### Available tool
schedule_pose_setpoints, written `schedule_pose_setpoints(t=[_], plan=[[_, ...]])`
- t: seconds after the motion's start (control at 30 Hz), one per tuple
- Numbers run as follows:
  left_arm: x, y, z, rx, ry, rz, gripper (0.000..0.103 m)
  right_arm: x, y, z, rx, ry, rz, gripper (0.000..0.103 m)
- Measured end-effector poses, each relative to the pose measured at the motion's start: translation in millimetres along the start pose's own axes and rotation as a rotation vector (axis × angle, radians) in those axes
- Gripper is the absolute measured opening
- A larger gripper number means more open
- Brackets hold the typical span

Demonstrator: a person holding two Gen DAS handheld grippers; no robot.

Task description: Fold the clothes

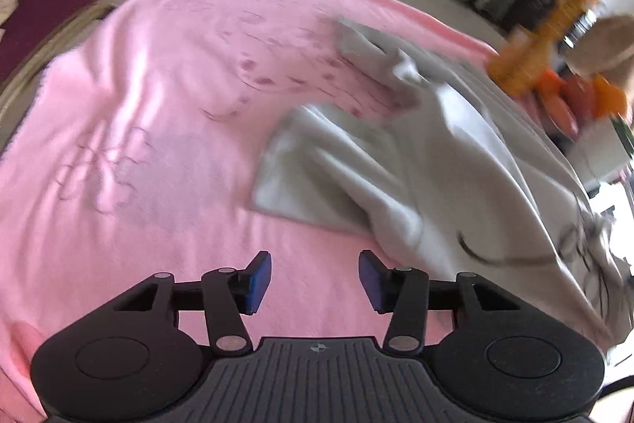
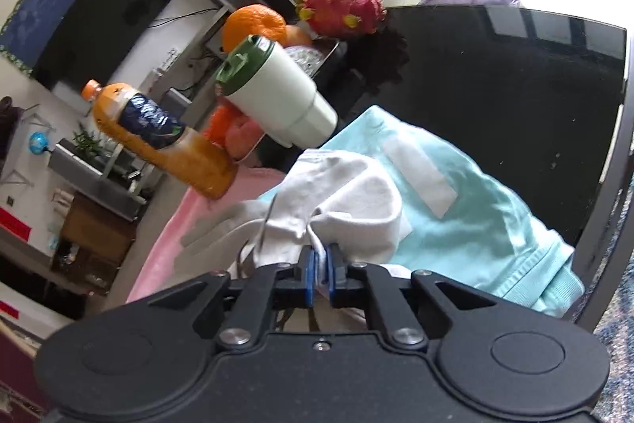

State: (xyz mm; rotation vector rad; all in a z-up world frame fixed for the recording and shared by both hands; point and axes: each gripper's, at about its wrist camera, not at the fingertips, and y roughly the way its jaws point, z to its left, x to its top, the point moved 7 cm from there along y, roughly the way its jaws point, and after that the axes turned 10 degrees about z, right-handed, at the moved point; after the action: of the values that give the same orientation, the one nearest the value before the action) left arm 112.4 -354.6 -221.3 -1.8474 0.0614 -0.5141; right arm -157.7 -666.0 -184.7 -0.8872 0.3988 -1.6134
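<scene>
Garment: the white garment [image 1: 420,161] lies crumpled on the pink blanket [image 1: 150,113], on the right side of the left wrist view; 1 sleeve or corner spreads toward the middle.
Right gripper [image 2: 320,274]: pressed together, pinching a bunched edge of the white garment [image 2: 340,209], which lies partly over a folded light-blue cloth [image 2: 475,209].
Left gripper [image 1: 315,282]: half spread, with nothing between the pads, above bare blanket just near the garment's loose edge.
Step in hand: I judge it is spreading the garment flat before the first fold.
How to do well: take the free edge opposite to the held one, pull the 2 grips apart until the cloth is flat, and keep it low.
Risk: the orange bottle [image 2: 158,137] and the tumbler [image 2: 273,94] stand near on the far side; a wide swing could hit them.
</scene>
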Motion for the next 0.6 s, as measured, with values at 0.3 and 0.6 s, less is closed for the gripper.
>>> schedule_pose_setpoints(t=[0.3, 0.6], plan=[[-40.8, 17.2, -75.2, -0.188, 0.175, 0.136, 0.05, -5.1, 5.5, 4.5, 0.064, 0.033, 0.055, 0.008], [5.5, 18.2, -42.2, -0.034, 0.056, -0.017, 0.056, -3.3, 2.1, -4.2, 0.069, 0.057, 0.05, 0.008]])
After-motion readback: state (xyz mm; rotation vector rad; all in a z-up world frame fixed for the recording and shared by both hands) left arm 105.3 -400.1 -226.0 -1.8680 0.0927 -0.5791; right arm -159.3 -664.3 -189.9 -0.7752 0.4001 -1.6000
